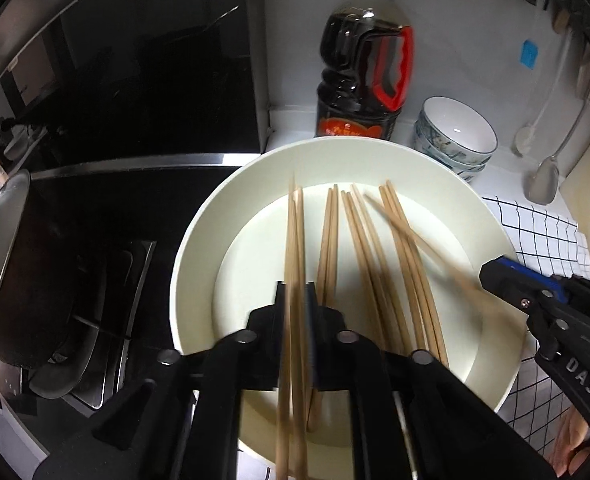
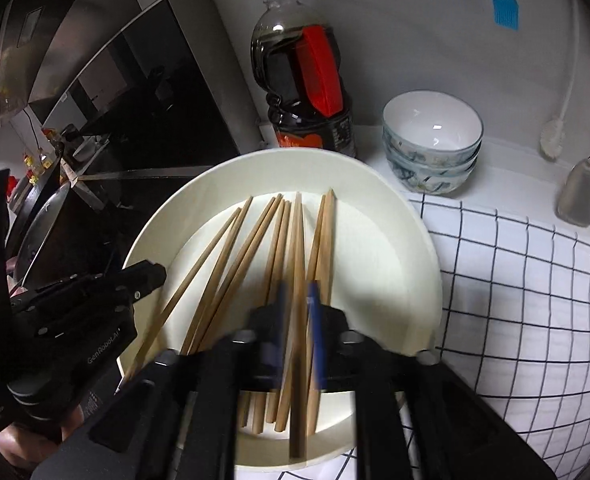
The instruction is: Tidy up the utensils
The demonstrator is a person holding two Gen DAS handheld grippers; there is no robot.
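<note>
Wooden chopsticks (image 1: 369, 240) lie in the plate (image 1: 199, 240); both grippers slightly parted, chopsticks between

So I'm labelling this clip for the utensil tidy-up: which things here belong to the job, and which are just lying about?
Part of the job:
- wooden chopsticks
- cream plate holding them
- left gripper, chopsticks between its fingers
- right gripper, likewise

Lying about:
- dark sauce bottle
- stacked bowls
- checked cloth
- hanging spatula
- pan on the stove

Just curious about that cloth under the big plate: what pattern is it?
The cloth is white with a thin black grid of squares, clearest in the right wrist view.
</note>
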